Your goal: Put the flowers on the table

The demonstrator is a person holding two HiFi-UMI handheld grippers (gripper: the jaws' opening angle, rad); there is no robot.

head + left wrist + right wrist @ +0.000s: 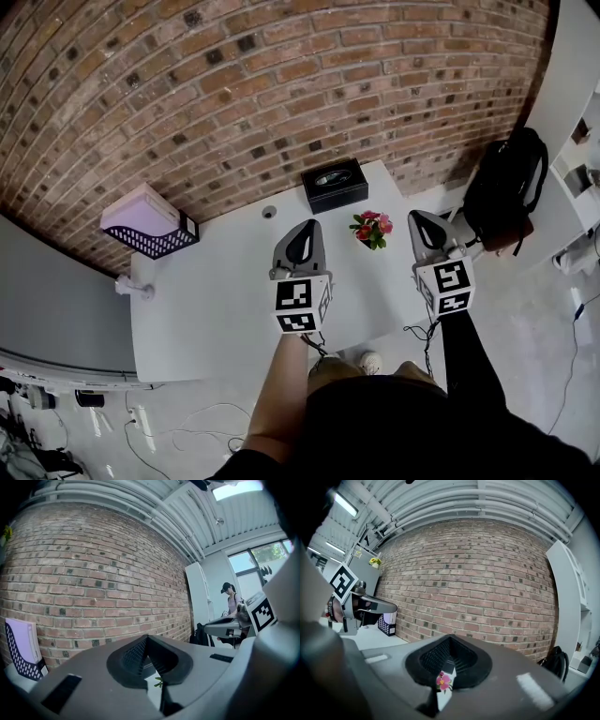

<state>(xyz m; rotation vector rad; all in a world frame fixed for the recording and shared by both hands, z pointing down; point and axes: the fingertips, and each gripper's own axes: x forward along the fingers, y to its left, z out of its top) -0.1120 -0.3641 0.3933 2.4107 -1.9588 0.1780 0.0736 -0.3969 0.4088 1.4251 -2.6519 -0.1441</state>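
Note:
A small pot of pink and red flowers (371, 229) stands on the white table (216, 309), towards its far right. My left gripper (302, 231) hovers just left of the pot, and my right gripper (419, 223) just right of it. Both are shut and hold nothing. In the left gripper view the jaws (147, 641) meet at the tip, and a green leaf of the flowers (159, 682) shows through the slit below. In the right gripper view a pink bloom of the flowers (443, 681) shows the same way beneath the closed jaws (450, 641).
A black box (334, 184) sits at the table's far edge against the brick wall (234, 84). A black mesh tray (150, 234) holds a pale block at the far left. A black backpack (506, 187) leans right of the table. A person (230, 599) stands in the distance.

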